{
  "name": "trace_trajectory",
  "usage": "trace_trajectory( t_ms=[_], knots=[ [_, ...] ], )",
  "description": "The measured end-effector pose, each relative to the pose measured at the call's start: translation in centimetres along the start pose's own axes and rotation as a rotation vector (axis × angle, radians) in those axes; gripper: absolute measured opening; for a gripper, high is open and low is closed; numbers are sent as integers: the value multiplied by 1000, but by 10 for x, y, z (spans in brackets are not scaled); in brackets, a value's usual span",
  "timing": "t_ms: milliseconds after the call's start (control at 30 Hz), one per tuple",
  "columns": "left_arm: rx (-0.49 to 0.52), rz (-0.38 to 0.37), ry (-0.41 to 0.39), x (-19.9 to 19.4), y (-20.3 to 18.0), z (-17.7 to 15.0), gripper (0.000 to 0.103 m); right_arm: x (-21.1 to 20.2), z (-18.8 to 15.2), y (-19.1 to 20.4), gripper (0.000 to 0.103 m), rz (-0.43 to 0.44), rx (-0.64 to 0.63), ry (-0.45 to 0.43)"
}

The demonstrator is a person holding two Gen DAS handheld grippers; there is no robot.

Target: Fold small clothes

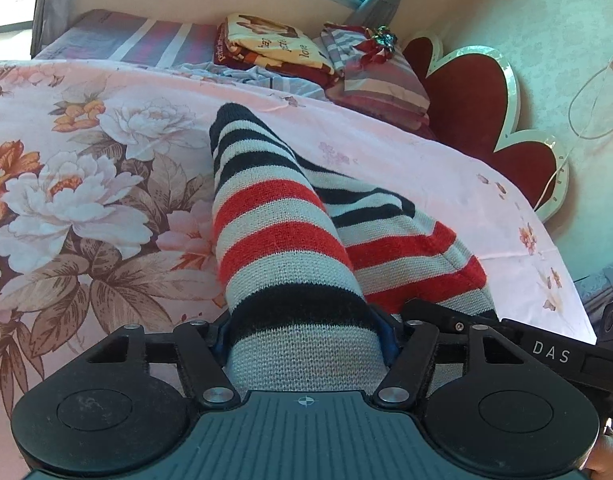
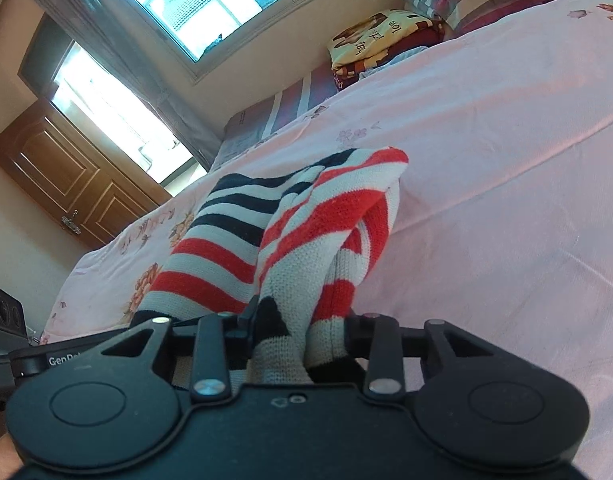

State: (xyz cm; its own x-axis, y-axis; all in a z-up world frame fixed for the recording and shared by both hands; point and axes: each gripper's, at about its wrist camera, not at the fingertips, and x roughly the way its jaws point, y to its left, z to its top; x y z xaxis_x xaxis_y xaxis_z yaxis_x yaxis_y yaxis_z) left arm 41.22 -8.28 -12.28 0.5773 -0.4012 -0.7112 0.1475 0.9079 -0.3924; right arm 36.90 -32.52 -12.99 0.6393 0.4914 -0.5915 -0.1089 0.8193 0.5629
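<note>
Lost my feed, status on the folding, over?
Left gripper shut on striped sweater. Right gripper shut on its bunched edge. Sweater partly lifted off pink bedspread. Nothing in the way.

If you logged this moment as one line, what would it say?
left tongs: gripping striped knit garment | right tongs: gripping it too | place: floral bedspread

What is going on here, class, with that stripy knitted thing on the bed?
A person is working two handheld grippers on a striped knitted garment lying on a pink floral bedspread. The left gripper has one end of the knit bunched between its fingers, and the right gripper is shut on another bunched part beside it. No tidy fold shows yet.
</note>
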Motion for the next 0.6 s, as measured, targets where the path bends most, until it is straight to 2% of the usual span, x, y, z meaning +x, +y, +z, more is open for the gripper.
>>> trace_trajectory(
  t_ms=[167, 300, 467, 600],
  knots=[
    [33, 8, -32, -25, 5, 4, 65, -9, -3, 26, 35, 29, -30, -34],
    [35, 33, -74, -57, 28, 9, 65, -1, -4, 57, 35, 64, -57, -43],
    [22, 80, -118, -104, 87, 13, 65, 28, -14, 111, 35, 130, -81, -25],
    [1, 111, -137, -139, 152, 12, 65, 59, -34, 160, 35, 159, -89, -17]
  ],
)
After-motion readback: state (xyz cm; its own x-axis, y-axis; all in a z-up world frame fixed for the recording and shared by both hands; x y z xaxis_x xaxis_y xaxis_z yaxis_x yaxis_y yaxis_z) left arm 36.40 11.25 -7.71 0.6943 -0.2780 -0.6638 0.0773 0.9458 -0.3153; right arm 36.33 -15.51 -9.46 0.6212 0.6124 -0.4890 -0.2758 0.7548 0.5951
